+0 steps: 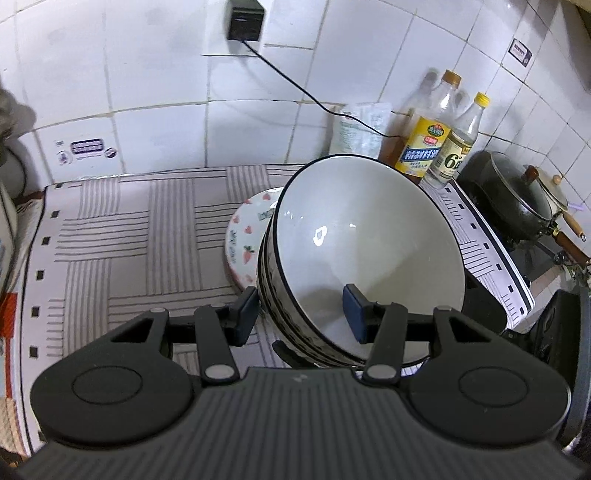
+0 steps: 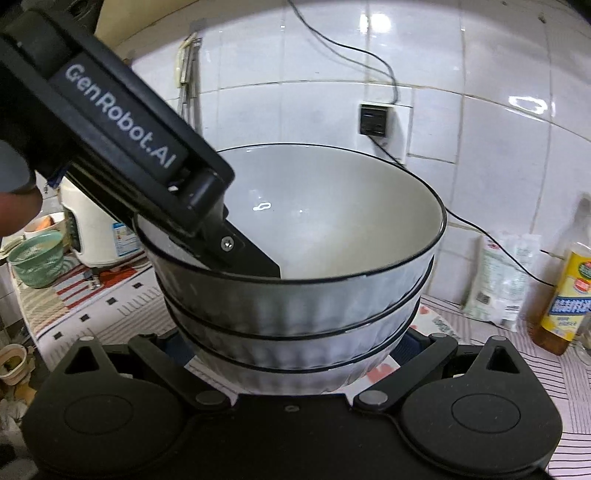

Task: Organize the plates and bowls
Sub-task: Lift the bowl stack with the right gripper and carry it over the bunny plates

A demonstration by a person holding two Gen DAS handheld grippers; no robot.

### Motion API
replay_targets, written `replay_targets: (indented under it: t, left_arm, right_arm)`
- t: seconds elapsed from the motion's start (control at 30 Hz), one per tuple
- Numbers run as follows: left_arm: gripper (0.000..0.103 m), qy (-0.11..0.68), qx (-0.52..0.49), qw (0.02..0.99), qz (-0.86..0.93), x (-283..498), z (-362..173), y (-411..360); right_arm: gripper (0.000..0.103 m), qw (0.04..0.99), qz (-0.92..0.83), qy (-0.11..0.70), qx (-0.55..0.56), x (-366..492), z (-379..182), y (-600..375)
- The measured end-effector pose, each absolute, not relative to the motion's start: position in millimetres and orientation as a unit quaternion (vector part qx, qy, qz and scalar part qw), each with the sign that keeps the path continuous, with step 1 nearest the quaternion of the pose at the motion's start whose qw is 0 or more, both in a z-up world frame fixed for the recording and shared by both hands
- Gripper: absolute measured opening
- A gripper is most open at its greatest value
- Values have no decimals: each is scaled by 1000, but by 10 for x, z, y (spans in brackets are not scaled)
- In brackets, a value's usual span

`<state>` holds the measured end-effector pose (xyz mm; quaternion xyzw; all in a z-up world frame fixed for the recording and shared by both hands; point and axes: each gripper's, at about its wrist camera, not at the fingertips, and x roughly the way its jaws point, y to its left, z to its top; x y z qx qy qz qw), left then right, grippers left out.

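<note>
My left gripper (image 1: 301, 314) straddles the nested bowls' (image 1: 365, 251) rim at twelve o'clock, one pad inside, jaws open, not visibly pinching; my right gripper (image 2: 291, 350) cups their base, jaws wide.

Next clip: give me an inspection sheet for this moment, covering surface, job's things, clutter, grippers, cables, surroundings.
Surface: striped mat covering the counter.
Job's things: stack of bowls, white with dark rims, nested three deep in the right wrist view; strawberry plate behind it on the mat.
Clutter: two bottles, white bag, lidded pot, rice cooker, green bowl.
Grippers: left gripper straddles the top bowl's rim, one finger inside, one outside, contact unclear; right gripper spread around the stack's base, fingertips hidden.
Cables: black cable from wall socket down behind the bottles.
Surroundings: white tiled wall.
</note>
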<state>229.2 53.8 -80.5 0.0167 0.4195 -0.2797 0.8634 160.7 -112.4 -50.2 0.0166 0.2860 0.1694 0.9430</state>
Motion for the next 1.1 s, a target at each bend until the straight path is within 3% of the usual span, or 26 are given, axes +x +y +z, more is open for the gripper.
replay_targets:
  t: [1.1]
  left_arm:
    - [49, 449, 38, 846, -285, 3141, -1493, -113]
  right_arm:
    - [102, 935, 111, 336, 32, 2397, -1379, -1483]
